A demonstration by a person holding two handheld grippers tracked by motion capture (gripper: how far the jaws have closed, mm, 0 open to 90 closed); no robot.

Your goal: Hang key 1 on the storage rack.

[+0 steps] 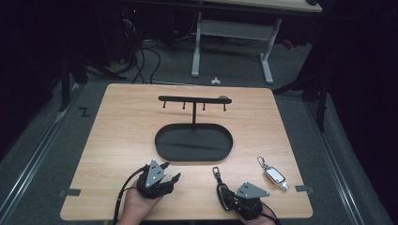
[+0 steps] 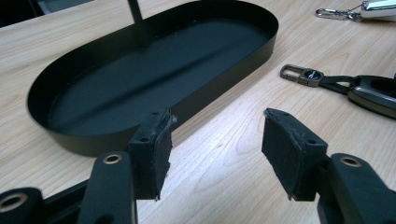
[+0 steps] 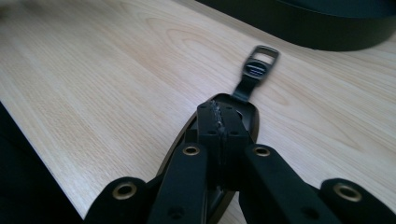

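A black key fob [image 1: 219, 185] with a strap and metal ring lies on the wooden table [image 1: 126, 126], in front of the black oval tray [image 1: 197, 145]. My right gripper [image 1: 229, 198] is shut, pad against pad, with its tips just over the fob's body [image 3: 251, 113]; the ring [image 3: 258, 64] points toward the tray [image 3: 327, 32]. My left gripper [image 1: 171, 171] stands open near the tray's front left rim, with nothing between its pads [image 2: 156, 144]. From the left gripper view the black fob [image 2: 373, 91] lies to the right. A silver key fob [image 1: 275, 176] rests further right.
A black rack [image 1: 192, 99] with several small hooks stands on a post rising from the tray's back; the post [image 2: 136, 18] is seen in the left gripper view. The silver fob [image 2: 378, 5] lies beyond the black one. Floor, cables and another desk's legs lie beyond the table.
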